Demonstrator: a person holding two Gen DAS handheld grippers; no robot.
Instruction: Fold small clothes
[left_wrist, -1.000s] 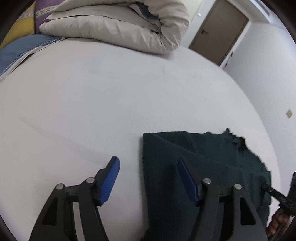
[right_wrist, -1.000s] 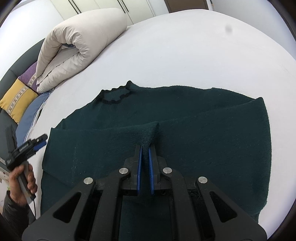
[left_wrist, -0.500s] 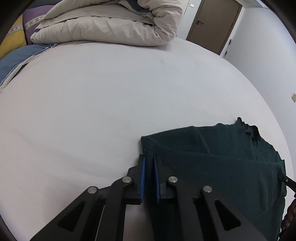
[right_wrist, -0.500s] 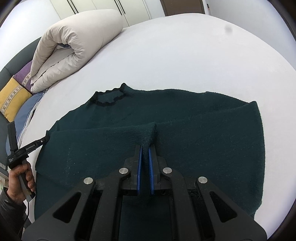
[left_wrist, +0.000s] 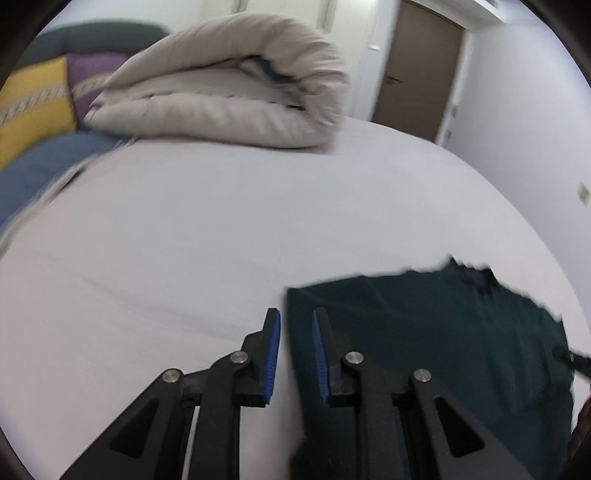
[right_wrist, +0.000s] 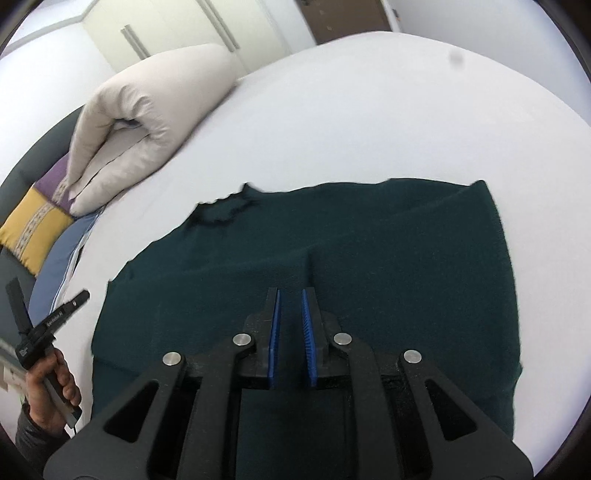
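A dark green knit sweater lies flat on the white bed, collar toward the far left, both sleeves folded in over the body. My right gripper hovers over its middle, jaws slightly apart and empty, just behind the folded sleeve cuff. In the left wrist view the sweater fills the lower right. My left gripper is at the sweater's left edge, jaws slightly apart, holding nothing.
A rolled beige duvet lies at the head of the white bed, with yellow and purple cushions and a blue sheet beside it. A brown door is beyond. The left handle and hand show at the sweater's left.
Both grippers have opened a little and let go of the sweater: the left released its edge, the right released the sleeve cuff, which now lies flat. The left view has tilted up.
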